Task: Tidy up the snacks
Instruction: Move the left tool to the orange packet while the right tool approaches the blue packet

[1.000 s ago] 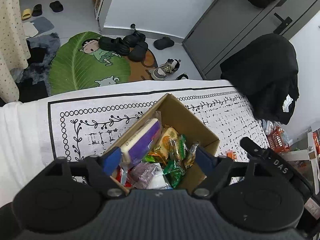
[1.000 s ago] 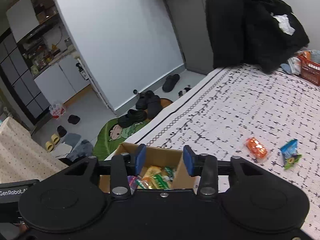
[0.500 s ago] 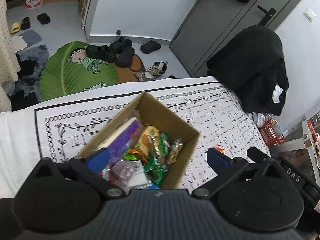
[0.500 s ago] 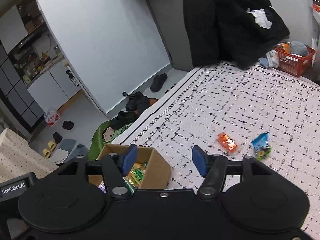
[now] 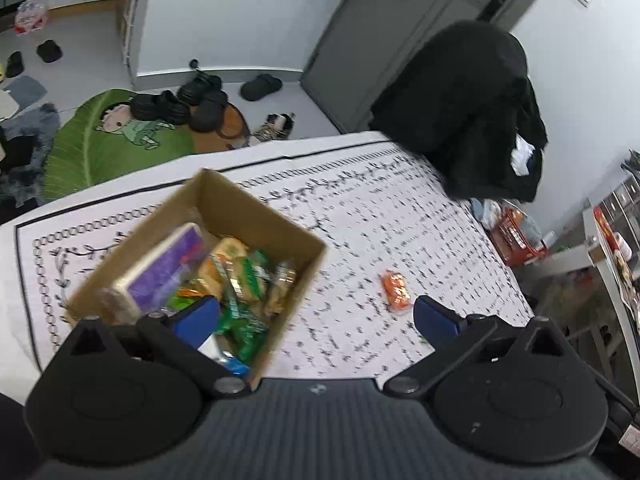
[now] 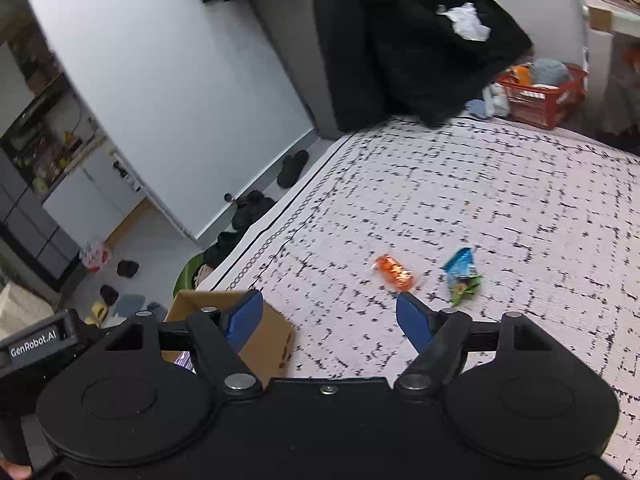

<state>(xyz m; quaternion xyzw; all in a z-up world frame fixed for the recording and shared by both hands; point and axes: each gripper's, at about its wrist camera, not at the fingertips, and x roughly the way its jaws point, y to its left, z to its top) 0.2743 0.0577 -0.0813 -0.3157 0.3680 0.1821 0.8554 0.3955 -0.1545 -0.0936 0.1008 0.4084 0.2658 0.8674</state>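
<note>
Both grippers, left gripper (image 5: 316, 318) and right gripper (image 6: 328, 316), gape wide and empty; the orange packet (image 6: 394, 274) lies, somewhat blurred, right of the cardboard box (image 5: 256, 216).

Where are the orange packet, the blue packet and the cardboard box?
orange packet (image 6: 394, 274), right wrist view, middle of the wrapper.
blue packet (image 6: 461, 267), right wrist view, its blue upper half.
cardboard box (image 5: 256, 210), left wrist view, bare inner wall.

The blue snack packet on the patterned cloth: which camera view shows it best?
The right wrist view: the blue snack packet lies in full sight beside the orange packet. The left wrist view shows no clear sign of it.
</note>
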